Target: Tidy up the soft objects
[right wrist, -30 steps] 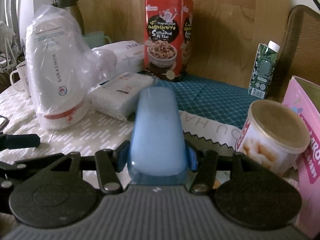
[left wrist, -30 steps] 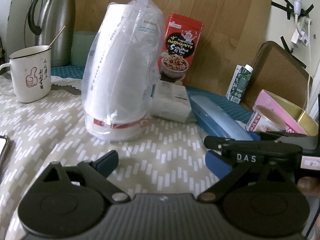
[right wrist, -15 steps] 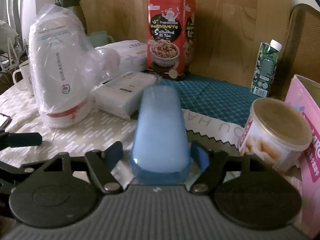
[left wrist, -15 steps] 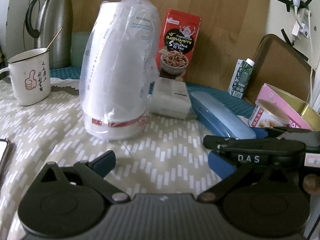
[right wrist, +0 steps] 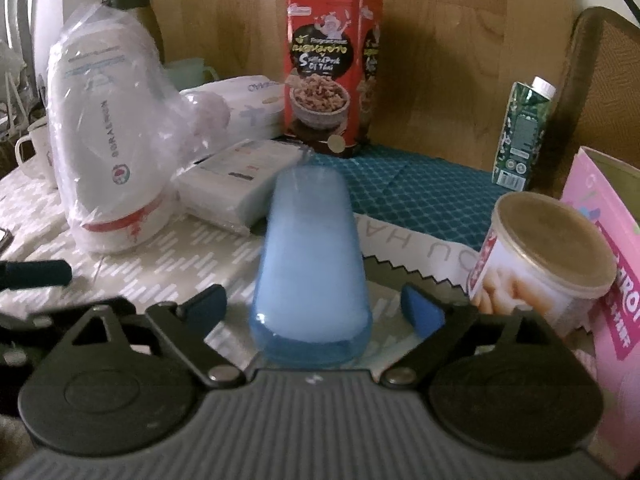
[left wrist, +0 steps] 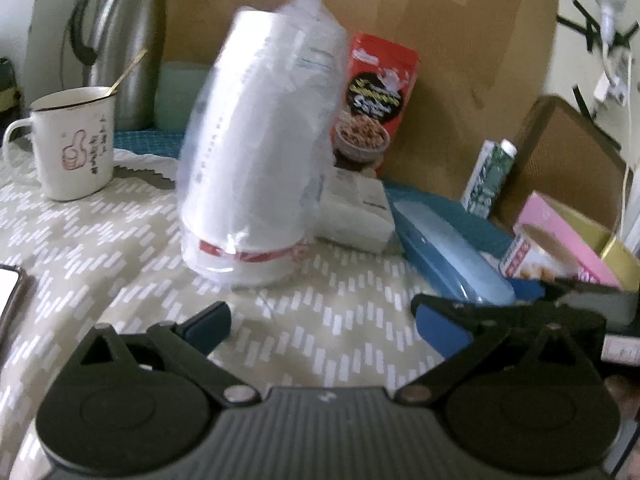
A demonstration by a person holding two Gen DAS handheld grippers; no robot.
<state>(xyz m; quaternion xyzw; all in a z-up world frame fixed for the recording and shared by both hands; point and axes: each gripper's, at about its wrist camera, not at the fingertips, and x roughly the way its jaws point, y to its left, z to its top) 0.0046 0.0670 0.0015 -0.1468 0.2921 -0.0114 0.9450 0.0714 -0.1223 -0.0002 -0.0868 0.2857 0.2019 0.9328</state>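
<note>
A white roll in a clear plastic bag (left wrist: 260,152) stands upright on the patterned tablecloth; it also shows in the right wrist view (right wrist: 112,152). A flat tissue pack (left wrist: 356,208) lies beside it (right wrist: 240,180). A long blue case (right wrist: 310,256) lies on the table between my right gripper's (right wrist: 316,310) open blue fingers (right wrist: 422,312), which do not touch it. The case also shows in the left wrist view (left wrist: 448,256). My left gripper (left wrist: 324,320) is open and empty in front of the bagged roll.
A white mug (left wrist: 72,144) and a steel thermos (left wrist: 124,44) stand at the left. A red snack tin (right wrist: 332,68), a green carton (right wrist: 520,132), a round snack tub (right wrist: 540,256) and a pink box (right wrist: 612,248) stand behind and to the right. A second wrapped pack (right wrist: 248,112) lies behind the roll.
My right gripper has opened and let go of the blue case, which now lies between the spread fingers. My left gripper has drawn back slightly from the bagged roll.
</note>
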